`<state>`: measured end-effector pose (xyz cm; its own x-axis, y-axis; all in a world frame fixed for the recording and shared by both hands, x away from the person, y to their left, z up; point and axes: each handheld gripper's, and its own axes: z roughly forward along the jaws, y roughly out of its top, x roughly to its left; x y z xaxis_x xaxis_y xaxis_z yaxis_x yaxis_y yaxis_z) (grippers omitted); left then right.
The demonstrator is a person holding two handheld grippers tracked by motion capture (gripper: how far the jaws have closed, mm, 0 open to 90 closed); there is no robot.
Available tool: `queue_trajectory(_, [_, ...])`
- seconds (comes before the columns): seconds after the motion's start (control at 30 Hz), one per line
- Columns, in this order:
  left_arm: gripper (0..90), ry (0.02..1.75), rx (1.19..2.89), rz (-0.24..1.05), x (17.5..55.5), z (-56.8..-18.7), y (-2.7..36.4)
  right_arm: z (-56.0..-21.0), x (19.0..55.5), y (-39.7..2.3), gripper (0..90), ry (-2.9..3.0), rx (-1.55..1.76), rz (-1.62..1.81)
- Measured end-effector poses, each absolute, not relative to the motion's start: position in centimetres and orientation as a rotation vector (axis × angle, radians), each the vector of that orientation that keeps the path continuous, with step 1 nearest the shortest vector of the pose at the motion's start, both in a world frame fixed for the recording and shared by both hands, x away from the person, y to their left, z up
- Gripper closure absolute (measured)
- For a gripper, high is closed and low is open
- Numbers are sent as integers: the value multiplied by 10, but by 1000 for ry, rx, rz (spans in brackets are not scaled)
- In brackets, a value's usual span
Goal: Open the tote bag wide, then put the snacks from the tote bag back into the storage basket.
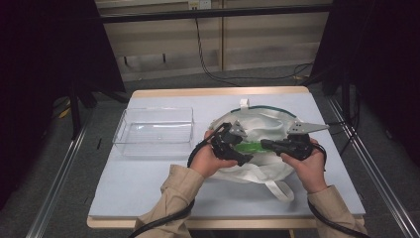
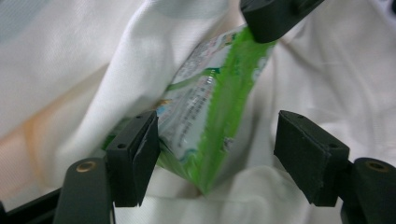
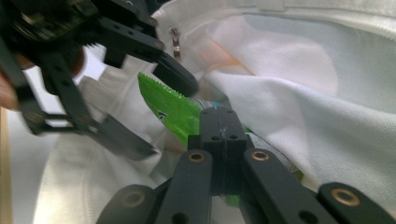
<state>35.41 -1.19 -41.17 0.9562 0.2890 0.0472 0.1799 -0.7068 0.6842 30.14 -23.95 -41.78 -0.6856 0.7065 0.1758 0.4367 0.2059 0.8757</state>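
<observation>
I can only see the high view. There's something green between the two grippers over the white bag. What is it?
Observer: A green snack packet with printing on it; the left gripper view shows it standing on edge in the white bag.
Operator: Who's holding it?
Observer: The right gripper. In its own view the jaws are pressed shut on the packet.
Operator: Is the left gripper squeezing it too?
Observer: No. The left gripper is open, one pad right beside the packet, the other standing clear.
Operator: Is the bag zipped?
Observer: No, the right gripper view shows a metal zip pull hanging at the open edge.
</observation>
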Motion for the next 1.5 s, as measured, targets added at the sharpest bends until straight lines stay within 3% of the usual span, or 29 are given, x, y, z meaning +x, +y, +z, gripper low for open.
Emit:
queue_trajectory(0.37, [557, 251, 2424, 278, 360, -404, -22, -417, 301, -241, 897, 2153, 1074, 1547])
queue_trajectory(0.43, [642, 245, 2417, 277, 359, -398, -22, -416, 300, -243, 774, 2129, 1090, 1532])
queue_trajectory(0.67, [674, 277, 2436, 252, 364, -379, -17, -415, 297, -259, 416, 2087, 1120, 1514])
queue_trajectory(1.07, [711, 314, 2428, 186, 378, -357, -11, -433, 301, -262, 89, 2261, 1149, 1483])
queue_trajectory(1.5, [782, 347, 2417, 177, 388, -322, 4, -439, 301, -258, 67, 2349, 1129, 1457])
